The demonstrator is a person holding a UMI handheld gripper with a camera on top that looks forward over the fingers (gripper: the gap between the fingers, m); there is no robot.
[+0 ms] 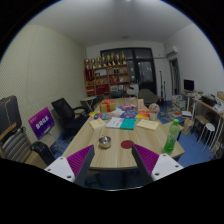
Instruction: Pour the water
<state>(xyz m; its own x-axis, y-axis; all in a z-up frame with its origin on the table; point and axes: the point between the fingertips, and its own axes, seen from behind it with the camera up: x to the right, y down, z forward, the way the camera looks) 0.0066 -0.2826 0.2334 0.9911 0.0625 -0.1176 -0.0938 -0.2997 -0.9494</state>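
The gripper (110,165) is held high above a wooden table (110,150), looking down its length into an office-like room. Both fingers are visible, each with a magenta pad (80,160) on its inner face. The jaws stand wide apart with nothing between them but the near end of the table; nothing is grasped.

Just ahead of the fingers, slightly nearer the left one, a small metal bowl (104,142) rests on the table. Beyond the right finger, at the table's right edge, a green bottle (172,138) stands upright, its long axis vertical and its cap end pointing up. It is well apart from both fingers and untouched. Whether it holds water cannot be determined.

Farther ahead, the middle and far parts of the table carry papers (128,124), an orange item (105,107) and other small objects too small to identify.

Left of the gripper, black office chairs (65,110) stand beside the table, with a purple sign (41,122) near them. Against the far wall, a shelf unit (108,78) holds a row of objects, next to a dark window (140,62). To the right, a desk (205,108) carries equipment
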